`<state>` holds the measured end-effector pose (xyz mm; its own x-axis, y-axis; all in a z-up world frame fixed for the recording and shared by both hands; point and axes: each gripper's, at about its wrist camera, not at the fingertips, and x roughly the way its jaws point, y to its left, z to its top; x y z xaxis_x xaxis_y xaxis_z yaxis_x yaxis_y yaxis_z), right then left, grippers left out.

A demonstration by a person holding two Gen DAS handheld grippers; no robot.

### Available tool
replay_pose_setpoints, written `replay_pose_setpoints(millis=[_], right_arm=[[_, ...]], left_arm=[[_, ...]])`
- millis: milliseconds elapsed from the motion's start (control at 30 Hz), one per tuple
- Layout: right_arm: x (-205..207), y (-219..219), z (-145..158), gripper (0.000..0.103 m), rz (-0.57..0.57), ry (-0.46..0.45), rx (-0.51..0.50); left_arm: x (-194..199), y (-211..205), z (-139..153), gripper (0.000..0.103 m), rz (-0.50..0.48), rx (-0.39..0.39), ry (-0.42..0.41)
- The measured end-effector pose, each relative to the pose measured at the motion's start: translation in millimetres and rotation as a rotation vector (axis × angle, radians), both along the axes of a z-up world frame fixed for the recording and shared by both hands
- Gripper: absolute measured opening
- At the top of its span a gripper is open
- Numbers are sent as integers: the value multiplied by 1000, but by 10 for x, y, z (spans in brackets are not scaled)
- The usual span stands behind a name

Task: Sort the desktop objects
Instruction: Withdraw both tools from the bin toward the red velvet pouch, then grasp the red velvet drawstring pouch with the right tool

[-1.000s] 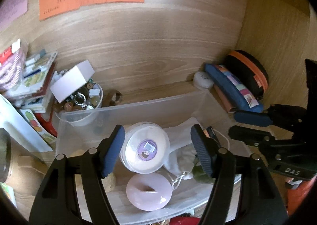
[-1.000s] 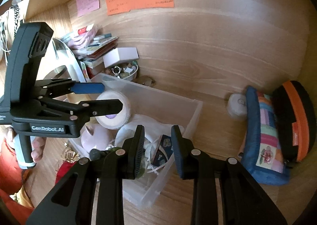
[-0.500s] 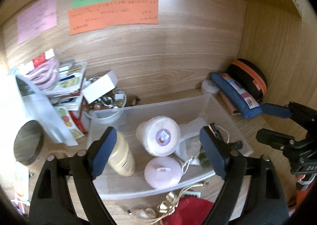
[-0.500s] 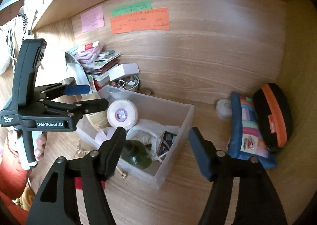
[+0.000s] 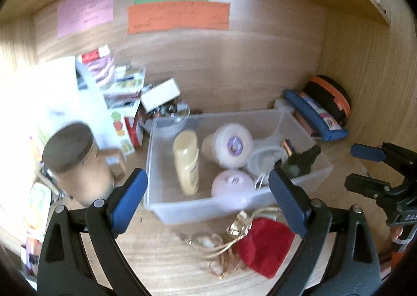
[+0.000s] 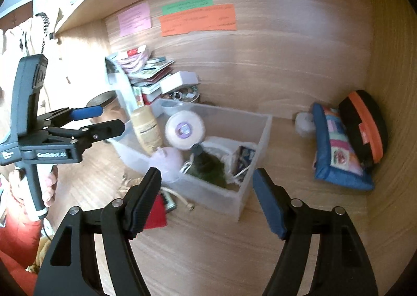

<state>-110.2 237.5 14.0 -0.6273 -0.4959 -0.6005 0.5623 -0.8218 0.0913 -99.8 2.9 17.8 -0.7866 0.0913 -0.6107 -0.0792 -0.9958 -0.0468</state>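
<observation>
Bin [image 5: 234, 207]: clear plastic, near the middle of the tabletop [image 5: 166, 270], toward its back edge; thin walls likely flex, so best lifted by two opposite rims.
Contents: cream bottle [image 5: 186, 163] lying along the bin's left wall; white roll [image 5: 229, 146] on its side at centre; pink round case [image 5: 230, 182] against the front wall; dark green bottle [image 6: 208, 165] and white cloth [image 6: 221, 146] at the right end.
Pouch [image 5: 265, 246]: red, soft, on the tabletop just in front of the bin, not yet sorted. Judged light and limp; a pinch across its bunched middle should hold.
Cord [image 5: 229, 244]: gold, tangled, touching the pouch; it may trail or snag if the pouch is lifted.
Pencil cases [image 6: 336, 145]: blue and black-orange, in the tabletop's back right corner, well apart from the bin.
Jar [image 5: 75, 163]: dark-lidded, left of the bin; looks rigid, and may be heavy.
Left gripper [image 5: 208, 201]: jaws opening, nothing pinched; the bin's front wall shows in the gap.
Right gripper [image 6: 207, 202]: jaws opening, empty, in front of the bin's near corner.
</observation>
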Motion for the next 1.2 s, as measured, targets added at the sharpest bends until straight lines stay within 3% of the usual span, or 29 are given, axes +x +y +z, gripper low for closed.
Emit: replay_pose_setpoints(millis=[300,500,733,1033,1133,1200], right_arm=[[178,-32,-271,70,-4,-55,-9],[192,-119,-453,70,21,-115,12],[161,-510,-657,70,105,-148,77],[66,-900,-857,70,161,-201,121],[38,-955,-883,56,157,-219,114],[14,-961,-904,35,164,-240,103]], left_arm=[[160,-5,-422,95,-44,-4,-110],[235,-182,-682,96,-6,9,-167],[344,-583,-779,95,79,47,-185],[353,-838,-852,95,104,126,-209],[362,-827,-838,96,95,127,-202],[362,-808,-826,96,84,120,-197]])
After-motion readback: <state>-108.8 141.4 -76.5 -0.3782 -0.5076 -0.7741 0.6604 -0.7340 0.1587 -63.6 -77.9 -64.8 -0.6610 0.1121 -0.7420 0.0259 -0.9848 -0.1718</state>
